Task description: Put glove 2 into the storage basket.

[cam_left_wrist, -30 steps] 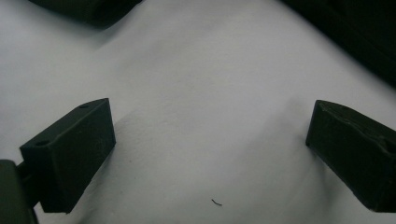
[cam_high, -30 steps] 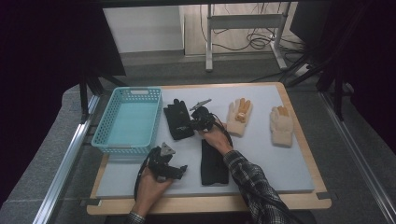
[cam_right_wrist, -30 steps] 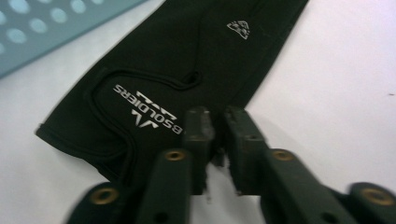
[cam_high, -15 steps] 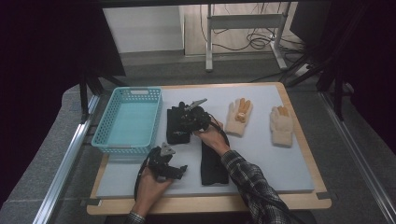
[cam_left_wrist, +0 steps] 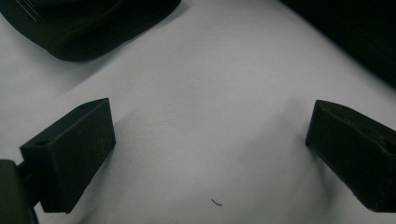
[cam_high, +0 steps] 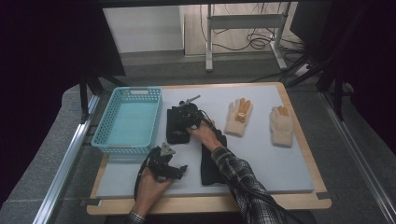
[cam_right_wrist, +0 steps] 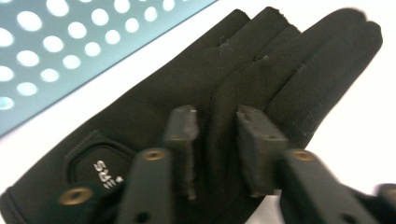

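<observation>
Since the earlier frame, the right hand-held gripper (cam_high: 186, 117) has slid left onto the flat black fabric glove (cam_high: 176, 125) lying on the white bench (cam_high: 261, 158) beside the turquoise perforated plastic basket (cam_high: 128, 120). Its jaws have just been closing and now stand narrowly apart over a fold of the glove's palm; a firm pinch cannot be confirmed. The basket is empty, probably the glove's destination. Resting near the front edge, the left hand-held gripper (cam_high: 175, 169) has its jaws wide apart on bare bench, apparently waiting.
</observation>
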